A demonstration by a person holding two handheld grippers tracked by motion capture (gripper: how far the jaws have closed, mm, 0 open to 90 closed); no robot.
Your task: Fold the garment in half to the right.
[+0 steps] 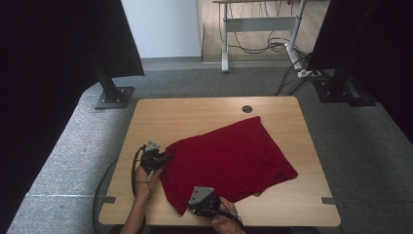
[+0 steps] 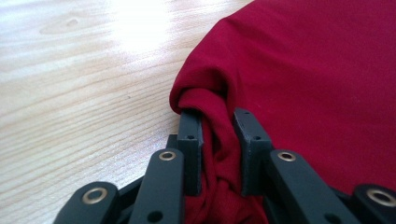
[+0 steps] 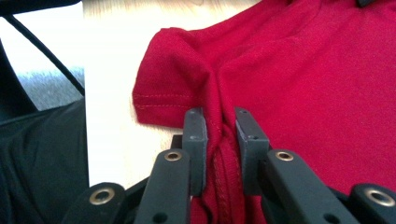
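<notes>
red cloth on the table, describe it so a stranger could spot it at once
On the light wooden table, toward its near half, lies a crumpled dark red fabric garment. It is the table's one soft item, pinched by the left gripper and right gripper.

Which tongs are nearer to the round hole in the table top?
Left. The left tongs grip the red shirt at its left edge, about mid-table. The right tongs grip its hem by the near edge, farther from the hole.

1 red T-shirt (image 1: 229, 158) lies on 1 wooden table (image 1: 195, 114), bunched between the fingers of 2 grippers, left gripper (image 1: 164, 158) and right gripper (image 1: 191, 206).
</notes>
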